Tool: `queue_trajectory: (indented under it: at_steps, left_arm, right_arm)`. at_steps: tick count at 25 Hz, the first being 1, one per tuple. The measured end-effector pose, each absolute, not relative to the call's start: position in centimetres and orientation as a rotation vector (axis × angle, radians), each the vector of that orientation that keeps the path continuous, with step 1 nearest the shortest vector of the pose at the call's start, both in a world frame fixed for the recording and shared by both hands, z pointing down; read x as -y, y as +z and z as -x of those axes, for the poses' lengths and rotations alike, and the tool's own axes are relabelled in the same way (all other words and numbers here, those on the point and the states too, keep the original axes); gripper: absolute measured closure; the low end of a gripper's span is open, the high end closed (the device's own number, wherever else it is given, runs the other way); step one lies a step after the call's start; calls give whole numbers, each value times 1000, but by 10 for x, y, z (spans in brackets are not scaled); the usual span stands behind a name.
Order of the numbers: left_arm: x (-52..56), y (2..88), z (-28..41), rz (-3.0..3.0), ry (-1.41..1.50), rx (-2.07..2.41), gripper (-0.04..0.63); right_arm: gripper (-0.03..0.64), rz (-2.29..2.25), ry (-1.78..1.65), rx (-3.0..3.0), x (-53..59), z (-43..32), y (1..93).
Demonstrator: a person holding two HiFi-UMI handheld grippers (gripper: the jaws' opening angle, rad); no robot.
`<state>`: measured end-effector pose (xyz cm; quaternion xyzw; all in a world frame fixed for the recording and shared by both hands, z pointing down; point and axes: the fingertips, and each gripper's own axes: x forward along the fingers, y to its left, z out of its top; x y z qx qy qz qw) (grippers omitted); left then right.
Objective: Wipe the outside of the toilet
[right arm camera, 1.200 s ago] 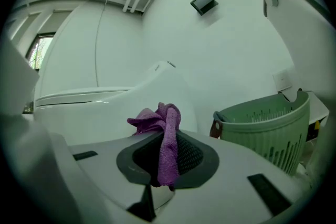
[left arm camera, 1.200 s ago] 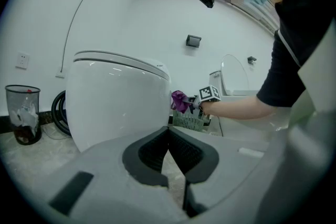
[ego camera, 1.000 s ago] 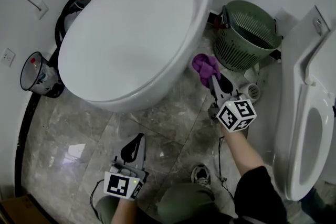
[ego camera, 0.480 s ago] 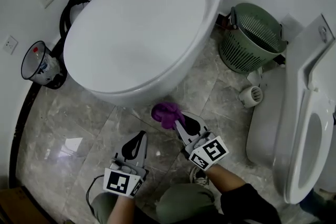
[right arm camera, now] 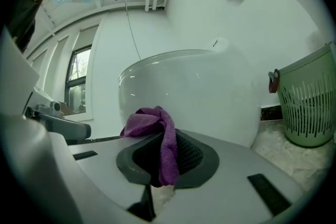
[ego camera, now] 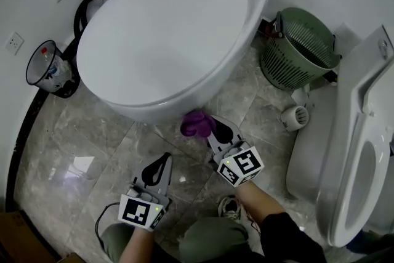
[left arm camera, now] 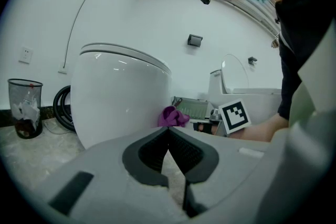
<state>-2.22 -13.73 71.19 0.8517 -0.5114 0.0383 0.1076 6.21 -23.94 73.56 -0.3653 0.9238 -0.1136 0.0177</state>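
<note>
While your right gripper (ego camera: 214,125) is clamped on the purple cloth (ego camera: 197,124), the wad bunches out beyond the jaw tips. One fold hangs back down between the pads. The cloth sits low at the near right of the toilet (ego camera: 172,40), right at the curve where the bowl tucks under toward the marble floor (ego camera: 92,145). It looks pressed to the porcelain, but the views don't settle whether it truly touches. Your left gripper (ego camera: 161,164) is nearer to you and to the left, down by the floor. Its jaws are closed tip to tip with nothing between them, and it plays no part in the wipe.

I judge the wipe itself to be the step in hand, working the lower front of the bowl. The broad left flank, the lid and the far side by the wall are as yet untouched by the cloth. For the next move, keep the grip firm so the loose fold does not slip out. Lean the wad into the curve, then sweep it leftward around the front, following the bowl's roundness.

Further out, the green basket (ego camera: 298,49) stands far right, a second toilet (ego camera: 363,151) is at the right edge, and a waste bin (ego camera: 46,71) stands far left.
</note>
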Motion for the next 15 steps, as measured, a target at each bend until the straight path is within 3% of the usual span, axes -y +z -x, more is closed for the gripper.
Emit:
queue_trajectory:
  at_steps: [15]
  left_arm:
    - [136, 720, 18, -2481, 181, 1512, 591]
  right_arm:
    - [575, 1522, -331, -2770, 385, -183, 727]
